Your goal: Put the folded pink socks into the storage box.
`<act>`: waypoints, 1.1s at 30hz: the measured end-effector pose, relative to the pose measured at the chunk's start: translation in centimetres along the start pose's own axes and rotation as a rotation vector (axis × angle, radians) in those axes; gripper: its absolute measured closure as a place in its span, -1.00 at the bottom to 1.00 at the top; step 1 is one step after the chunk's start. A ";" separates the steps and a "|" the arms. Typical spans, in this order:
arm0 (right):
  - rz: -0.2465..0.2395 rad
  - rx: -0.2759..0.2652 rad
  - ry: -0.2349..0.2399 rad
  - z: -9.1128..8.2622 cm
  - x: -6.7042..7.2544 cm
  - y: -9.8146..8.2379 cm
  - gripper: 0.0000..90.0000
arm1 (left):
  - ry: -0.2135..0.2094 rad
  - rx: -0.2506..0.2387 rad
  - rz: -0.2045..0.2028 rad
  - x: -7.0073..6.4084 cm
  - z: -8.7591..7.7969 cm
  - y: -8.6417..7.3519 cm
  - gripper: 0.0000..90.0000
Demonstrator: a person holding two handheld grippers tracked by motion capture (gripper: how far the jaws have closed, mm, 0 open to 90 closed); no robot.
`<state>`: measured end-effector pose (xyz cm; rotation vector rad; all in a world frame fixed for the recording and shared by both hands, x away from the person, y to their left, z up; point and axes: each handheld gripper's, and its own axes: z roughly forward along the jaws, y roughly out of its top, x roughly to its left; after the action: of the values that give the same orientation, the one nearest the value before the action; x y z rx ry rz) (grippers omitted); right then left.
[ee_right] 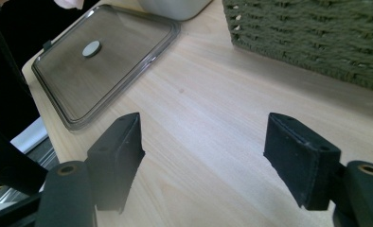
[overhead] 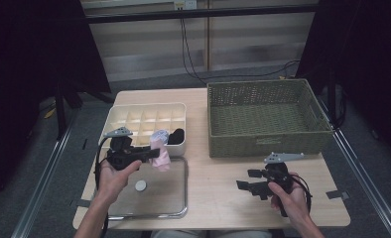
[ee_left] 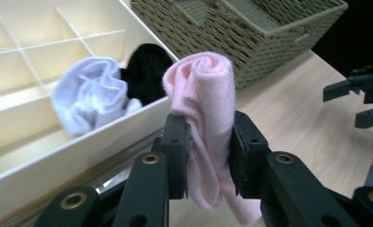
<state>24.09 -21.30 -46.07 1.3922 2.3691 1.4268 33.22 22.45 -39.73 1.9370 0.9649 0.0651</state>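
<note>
Gripping pink sock [ee_left: 204, 123] upright, roll-end up: left tongs [ee_left: 208, 151] | right tongs [ee_right: 213, 161] wide, empty

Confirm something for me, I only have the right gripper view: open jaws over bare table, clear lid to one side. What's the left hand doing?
Observer: The left gripper is shut on a rolled pink sock, held in front of the cream divided box.
Operator: Anything in that box yet?
Observer: Yes, a white sock and a black sock lie in neighbouring compartments at its near right corner.
Operator: And the wicker basket, loaded?
Observer: From the high view the basket looks empty inside.
</note>
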 end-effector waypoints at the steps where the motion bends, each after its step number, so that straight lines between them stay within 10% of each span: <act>1: -0.001 -0.009 -0.002 0.0 -0.1 -0.1 -0.39 | 0.008 0.001 -0.001 0.2 -0.2 0.1 0.57; 33: 0.017 0.039 0.032 0.4 -0.6 -0.4 -0.49 | 0.142 -0.074 -0.019 4.0 -3.3 3.7 0.58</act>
<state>24.40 -21.50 -46.85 1.4126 2.4226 1.4259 36.86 26.50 -36.39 1.8741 1.0595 0.2269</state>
